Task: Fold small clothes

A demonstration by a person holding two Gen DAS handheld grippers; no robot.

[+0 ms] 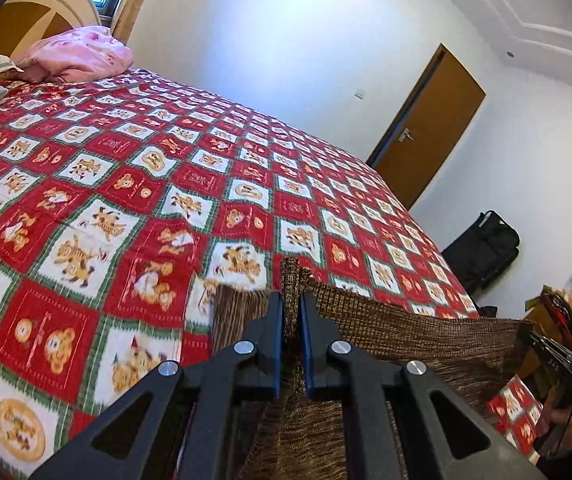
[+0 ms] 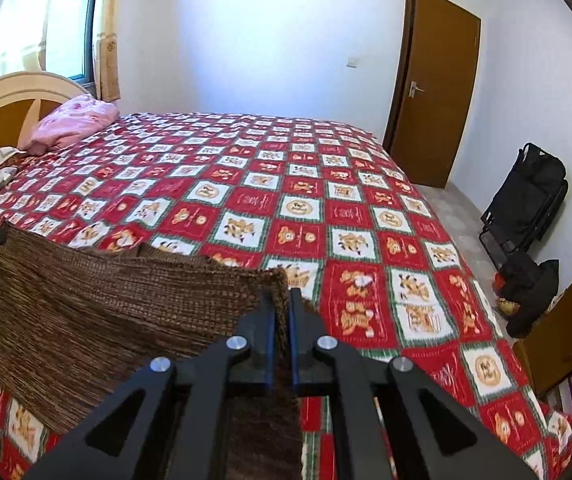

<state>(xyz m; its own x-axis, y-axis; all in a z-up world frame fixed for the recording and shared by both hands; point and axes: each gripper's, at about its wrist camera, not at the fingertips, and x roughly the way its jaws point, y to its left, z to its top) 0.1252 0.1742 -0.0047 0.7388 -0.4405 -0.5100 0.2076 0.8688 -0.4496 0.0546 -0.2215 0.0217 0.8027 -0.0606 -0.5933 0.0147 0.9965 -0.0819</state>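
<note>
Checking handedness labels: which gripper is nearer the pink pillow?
Left. The left gripper pinches the brown cloth's corner on the pink pillow's side; the right gripper pinches the opposite corner, farther away.

Brown woven garment (image 2: 97, 312) with a fine dark-and-tan check, stretched over a bedspread (image 1: 125, 184) of red and white squares edged in green, all printed with little orange bears. Pink flowery pillow (image 2: 73, 122), cream and tan headboard (image 2: 9, 104), white walls (image 2: 265, 32), brown door (image 2: 434, 84), black bags (image 2: 534, 196) too.
</note>
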